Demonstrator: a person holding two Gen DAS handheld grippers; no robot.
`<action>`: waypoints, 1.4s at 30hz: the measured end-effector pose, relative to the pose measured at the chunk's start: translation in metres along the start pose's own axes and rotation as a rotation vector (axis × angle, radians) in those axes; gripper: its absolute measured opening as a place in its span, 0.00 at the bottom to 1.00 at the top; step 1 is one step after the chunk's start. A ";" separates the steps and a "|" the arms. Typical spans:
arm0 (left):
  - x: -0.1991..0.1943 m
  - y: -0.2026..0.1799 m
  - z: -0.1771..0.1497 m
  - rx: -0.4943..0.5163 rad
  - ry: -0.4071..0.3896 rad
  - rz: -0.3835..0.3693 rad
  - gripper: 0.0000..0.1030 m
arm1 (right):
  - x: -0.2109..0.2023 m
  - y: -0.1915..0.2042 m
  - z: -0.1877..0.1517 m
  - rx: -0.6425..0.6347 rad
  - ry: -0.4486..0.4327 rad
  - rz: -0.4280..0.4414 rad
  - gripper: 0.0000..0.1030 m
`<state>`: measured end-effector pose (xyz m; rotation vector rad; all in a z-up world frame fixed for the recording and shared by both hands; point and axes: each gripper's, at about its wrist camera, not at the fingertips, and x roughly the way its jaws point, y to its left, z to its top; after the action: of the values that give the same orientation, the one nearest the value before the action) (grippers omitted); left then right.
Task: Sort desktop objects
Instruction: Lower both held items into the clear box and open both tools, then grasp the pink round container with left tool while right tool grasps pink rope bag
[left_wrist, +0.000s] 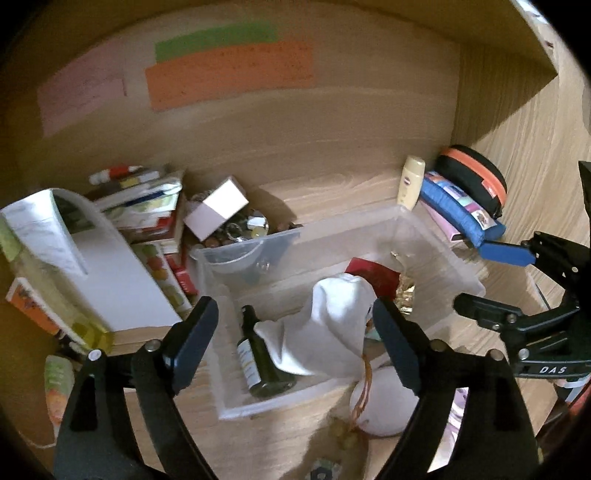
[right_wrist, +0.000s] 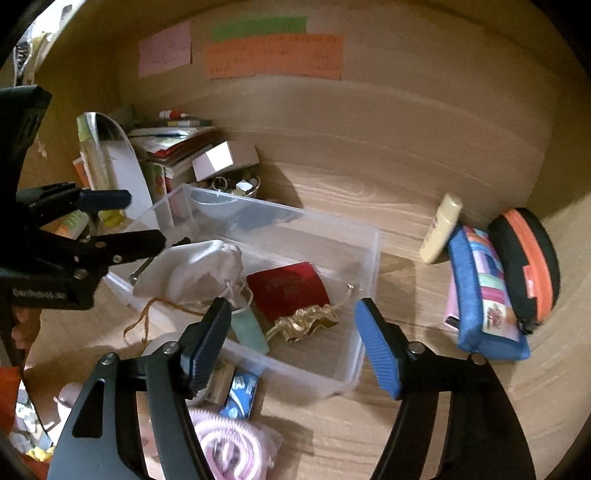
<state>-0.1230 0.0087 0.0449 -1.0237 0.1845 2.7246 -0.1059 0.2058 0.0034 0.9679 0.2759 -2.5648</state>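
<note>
Left wrist view, nearest first: my left gripper (left_wrist: 295, 343) is spread wide over the clear plastic bin (left_wrist: 436, 236), gripping nothing, its pads flanking a white drawstring pouch (left_wrist: 332, 325) without visible contact. My right gripper (right_wrist: 291, 343) hangs equally wide and empty above the bin's near wall. Inside lie the pouch, a dark glass bottle (left_wrist: 258, 365) (on its side), a red pouch (right_wrist: 288, 290) and gold fabric (right_wrist: 306, 321). Beyond, a blue pencil case (right_wrist: 484, 291) rests against the wall.

From my feed it's a light wood-grain surface (right_wrist: 369, 192) boxed in by matching wooden walls (left_wrist: 295, 129). Pink (right_wrist: 164, 48), green (right_wrist: 258, 27) and orange paper notes (right_wrist: 275, 55) are stuck on the back wall. Lighting's warm and kinda dim.
</note>
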 end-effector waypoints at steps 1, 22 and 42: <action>-0.005 0.001 -0.002 -0.001 -0.004 0.003 0.84 | -0.004 0.001 -0.002 0.001 -0.004 0.000 0.65; -0.067 0.002 -0.091 -0.038 0.039 0.032 0.90 | -0.049 0.024 -0.064 -0.026 0.025 0.015 0.79; -0.055 -0.028 -0.156 -0.058 0.182 -0.109 0.90 | -0.013 0.049 -0.107 0.010 0.221 0.085 0.79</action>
<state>0.0227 -0.0036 -0.0364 -1.2602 0.0768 2.5526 -0.0135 0.1988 -0.0698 1.2418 0.2757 -2.3872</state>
